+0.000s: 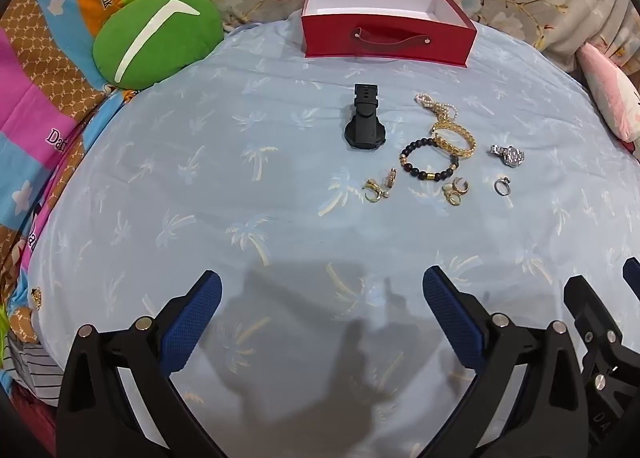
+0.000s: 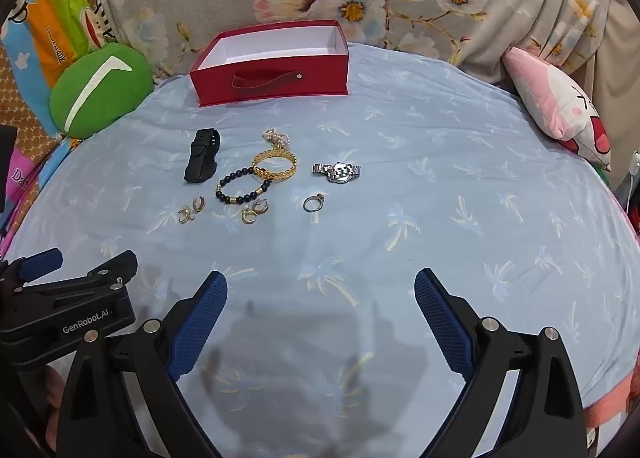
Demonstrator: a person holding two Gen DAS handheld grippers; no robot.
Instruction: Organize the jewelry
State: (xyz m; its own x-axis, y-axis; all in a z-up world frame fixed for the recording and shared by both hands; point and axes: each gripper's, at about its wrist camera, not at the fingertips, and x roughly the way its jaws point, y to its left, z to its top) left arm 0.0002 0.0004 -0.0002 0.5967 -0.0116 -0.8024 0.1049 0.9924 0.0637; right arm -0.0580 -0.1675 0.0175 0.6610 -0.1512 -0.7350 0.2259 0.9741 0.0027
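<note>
Left gripper (image 1: 322, 292) and right gripper (image 2: 321, 290), lower frame: jaws spread wide, grasping nothing, above the blue sheet (image 2: 460, 178). Jewelry cluster, centre: black watch (image 2: 202, 156), gold bangle (image 2: 276, 166), beaded bracelet (image 2: 240, 188), silver watch (image 2: 338, 171), ring (image 2: 313, 203). Red box (image 2: 272, 80), upper centre, stands open beyond them.

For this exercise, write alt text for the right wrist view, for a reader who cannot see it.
Jewelry lies scattered on a light blue sheet: a black watch, gold bracelet, beaded bracelet, silver watch, ring and earrings. Behind them sits an open red box. The right gripper hovers open in front.
</note>
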